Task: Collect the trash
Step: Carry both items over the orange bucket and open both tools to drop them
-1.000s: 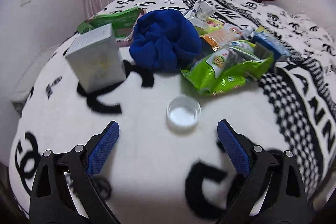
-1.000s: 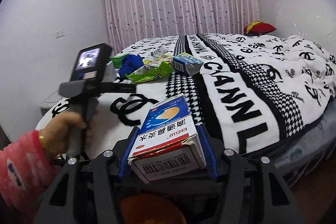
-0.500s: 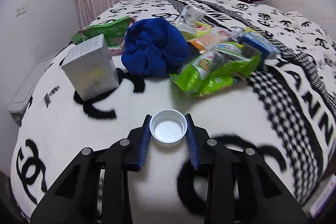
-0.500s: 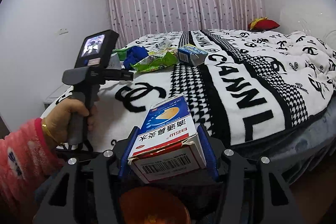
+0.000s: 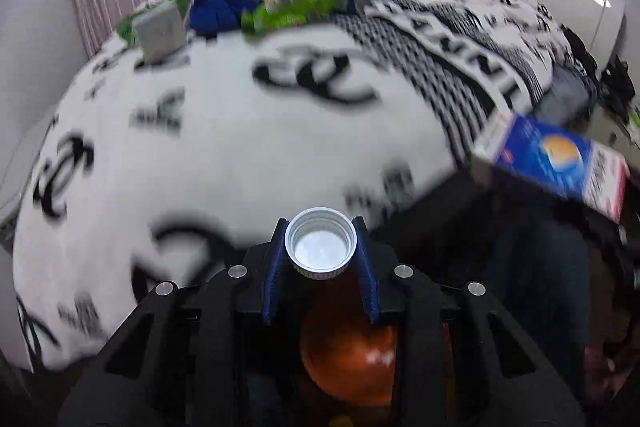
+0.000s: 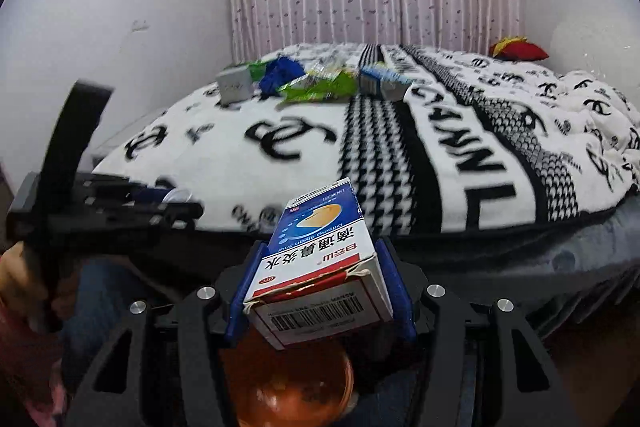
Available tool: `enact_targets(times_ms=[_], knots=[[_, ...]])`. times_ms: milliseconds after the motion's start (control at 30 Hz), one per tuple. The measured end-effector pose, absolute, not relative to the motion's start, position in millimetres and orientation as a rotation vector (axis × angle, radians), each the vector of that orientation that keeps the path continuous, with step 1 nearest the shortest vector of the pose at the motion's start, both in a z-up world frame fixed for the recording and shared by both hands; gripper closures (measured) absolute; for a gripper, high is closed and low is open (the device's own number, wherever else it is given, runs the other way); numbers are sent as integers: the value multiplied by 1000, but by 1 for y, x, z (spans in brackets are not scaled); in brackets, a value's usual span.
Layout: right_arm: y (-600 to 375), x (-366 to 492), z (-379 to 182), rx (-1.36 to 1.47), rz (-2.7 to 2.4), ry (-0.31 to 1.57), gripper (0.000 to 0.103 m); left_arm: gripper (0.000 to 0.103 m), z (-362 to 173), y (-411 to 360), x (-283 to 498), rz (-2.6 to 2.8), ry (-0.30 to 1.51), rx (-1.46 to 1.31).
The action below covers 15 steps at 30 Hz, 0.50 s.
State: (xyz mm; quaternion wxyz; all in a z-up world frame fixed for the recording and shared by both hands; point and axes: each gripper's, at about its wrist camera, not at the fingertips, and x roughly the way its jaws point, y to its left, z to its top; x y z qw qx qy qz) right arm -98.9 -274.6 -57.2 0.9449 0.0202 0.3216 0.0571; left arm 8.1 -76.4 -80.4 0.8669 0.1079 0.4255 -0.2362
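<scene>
Soft even indoor light, heavy motion blur across the bed [image 5: 240,155] in the left view, right view sharper, fisheye bending, dark vignetted corners

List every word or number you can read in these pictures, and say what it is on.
"滴通鼻炎水": on the box, upside down in the right wrist view.
"CYANNL": large black letters on the blanket, as best it reads.
Digits of the barcode and the box's small print: too small to read.
Left wrist view: everything is too blurred to read.
</scene>
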Motion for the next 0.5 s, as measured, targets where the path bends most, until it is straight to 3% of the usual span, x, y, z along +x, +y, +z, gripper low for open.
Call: enact_targets(times_ms=[500], knots=[[-249, -113, -144, 5, 132, 948, 48, 72, -202, -73, -37, -498, 1252, 252]])
